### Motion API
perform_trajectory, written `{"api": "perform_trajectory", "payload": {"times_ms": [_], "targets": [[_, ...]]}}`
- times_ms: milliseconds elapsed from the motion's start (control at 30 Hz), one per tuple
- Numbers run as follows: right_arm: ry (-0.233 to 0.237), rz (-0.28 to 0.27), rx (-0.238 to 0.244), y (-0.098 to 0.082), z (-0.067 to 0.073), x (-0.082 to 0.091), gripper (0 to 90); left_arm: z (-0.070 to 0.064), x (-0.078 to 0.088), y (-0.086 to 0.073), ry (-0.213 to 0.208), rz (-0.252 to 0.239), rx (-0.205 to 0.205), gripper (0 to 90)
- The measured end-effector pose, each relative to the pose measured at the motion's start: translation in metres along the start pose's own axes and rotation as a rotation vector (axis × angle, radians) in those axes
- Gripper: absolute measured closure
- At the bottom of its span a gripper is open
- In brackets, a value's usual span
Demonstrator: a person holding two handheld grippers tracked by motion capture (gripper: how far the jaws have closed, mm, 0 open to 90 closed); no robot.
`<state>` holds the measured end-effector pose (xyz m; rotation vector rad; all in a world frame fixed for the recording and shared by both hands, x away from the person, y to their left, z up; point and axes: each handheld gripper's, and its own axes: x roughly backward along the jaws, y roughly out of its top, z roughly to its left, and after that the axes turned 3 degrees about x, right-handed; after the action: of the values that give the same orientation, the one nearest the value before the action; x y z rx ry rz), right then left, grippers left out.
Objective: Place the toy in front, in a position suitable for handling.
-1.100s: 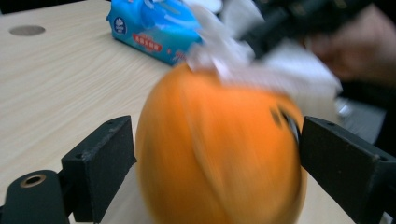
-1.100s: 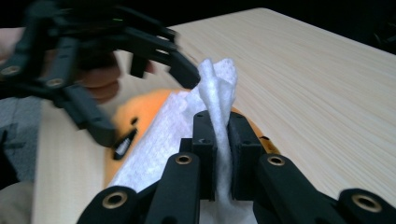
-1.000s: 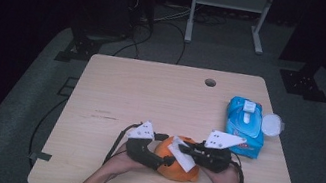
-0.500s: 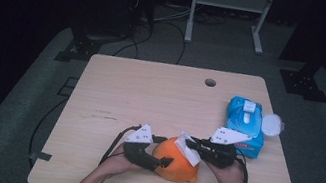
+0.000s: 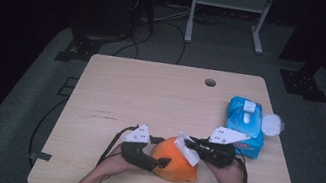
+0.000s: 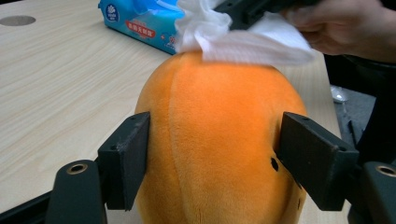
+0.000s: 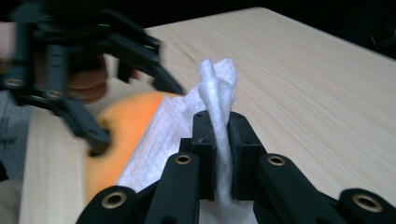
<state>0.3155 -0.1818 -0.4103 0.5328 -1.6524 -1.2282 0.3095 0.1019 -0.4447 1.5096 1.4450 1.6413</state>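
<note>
An orange plush toy sits near the table's front edge. My left gripper holds it from the left. In the left gripper view both pads press into the plush toy; the jaws have just been closing on it. My right gripper comes in from the right, shut on a white wipe. The right gripper view shows the wipe pinched upright in the right gripper. The wipe lies across the toy's top.
A blue pack of wipes lies at the table's right side, with a round clear lid beside it at the edge. A small hole is at the far side of the wooden table. Dark floor and cables surround it.
The left jaws have closed in on the plush toy. The right gripper has shifted a little, drawing the wipe across the toy's top.
</note>
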Motion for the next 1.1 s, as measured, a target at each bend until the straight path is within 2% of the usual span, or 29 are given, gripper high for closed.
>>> {"api": "perform_trajectory", "payload": {"times_ms": [67, 133, 233, 267, 300, 367, 400, 433, 500, 533, 600, 633, 667, 700, 800, 867, 933, 967, 1000, 1033, 1100], "targets": [[-0.002, 0.007, -0.024, -0.005, -0.006, 0.005, 81.7, 0.002, 0.0, 0.001, -0.009, 0.001, 0.018, 23.7], [0.012, 0.008, -0.015, -0.006, -0.003, 0.006, 81.8, 0.005, -0.001, 0.004, -0.007, 0.017, 0.046, 15.2], [0.057, -0.002, 0.019, -0.003, 0.006, 0.002, 81.8, 0.013, -0.005, 0.005, -0.016, 0.042, 0.128, 4.0], [0.067, -0.005, 0.031, -0.001, 0.009, 0.001, 81.7, 0.014, -0.007, 0.004, -0.024, 0.047, 0.136, 2.8], [0.078, -0.005, 0.038, 0.0, 0.011, 0.0, 81.7, 0.015, -0.01, 0.003, -0.052, 0.059, 0.159, 2.9], [0.1, -0.005, 0.051, 0.001, 0.016, -0.002, 81.6, 0.014, -0.012, 0.003, -0.08, 0.07, 0.166, 6.5], [0.103, -0.004, 0.053, 0.001, 0.017, -0.002, 81.6, 0.013, -0.012, 0.004, -0.084, 0.072, 0.149, 10.2], [0.107, -0.004, 0.054, 0.003, 0.017, -0.002, 81.7, 0.012, -0.011, 0.005, -0.083, 0.07, 0.137, 18.1], [0.106, -0.014, 0.054, 0.005, 0.017, -0.001, 81.8, 0.007, -0.007, 0.01, -0.074, 0.038, 0.061, 34.6], [0.101, -0.019, 0.058, 0.007, 0.017, 0.001, 81.8, 0.003, -0.005, 0.012, -0.039, -0.009, -0.001, 38.6], [0.071, -0.057, 0.058, 0.014, 0.017, 0.008, 81.8, -0.004, -0.002, 0.017, 0.044, -0.083, -0.101, 41.3], [0.058, -0.076, 0.065, 0.017, 0.016, 0.011, 81.8, -0.006, -0.001, 0.018, 0.067, -0.122, -0.138, 41.3], [0.054, -0.096, 0.065, 0.019, 0.016, 0.013, 81.8, -0.009, 0.0, 0.02, 0.101, -0.162, -0.193, 41.3], [0.047, -0.126, 0.059, 0.023, 0.014, 0.017, 81.9, -0.01, -0.001, 0.021, 0.12, -0.174, -0.219, 41.2], [0.01, -0.138, 0.057, 0.026, 0.01, 0.019, 81.8, -0.011, -0.007, 0.017, 0.127, -0.153, -0.261, 40.2], [0.0, -0.126, 0.036, 0.022, 0.005, 0.016, 81.8, -0.011, -0.015, 0.01, 0.12, -0.099, -0.284, 38.5], [-0.008, -0.08, 0.018, 0.014, -0.002, 0.009, 81.8, -0.011, -0.018, 0.005, 0.102, -0.101, -0.275, 35.4], [-0.005, -0.066, 0.01, 0.01, -0.004, 0.007, 81.8, -0.009, -0.018, 0.007, 0.094, -0.084, -0.247, 32.3], [0.013, -0.063, -0.018, 0.005, -0.007, 0.005, 81.8, -0.008, -0.017, 0.008, 0.09, -0.079, -0.223, 25.2], [0.021, -0.06, -0.029, 0.004, -0.008, 0.004, 81.8, -0.005, -0.015, 0.009, 0.077, -0.085, -0.179, 21.4], [0.028, -0.054, -0.019, 0.004, -0.005, 0.003, 81.9, 0.0, -0.014, 0.01, 0.063, -0.079, -0.092, 12.2]]}}
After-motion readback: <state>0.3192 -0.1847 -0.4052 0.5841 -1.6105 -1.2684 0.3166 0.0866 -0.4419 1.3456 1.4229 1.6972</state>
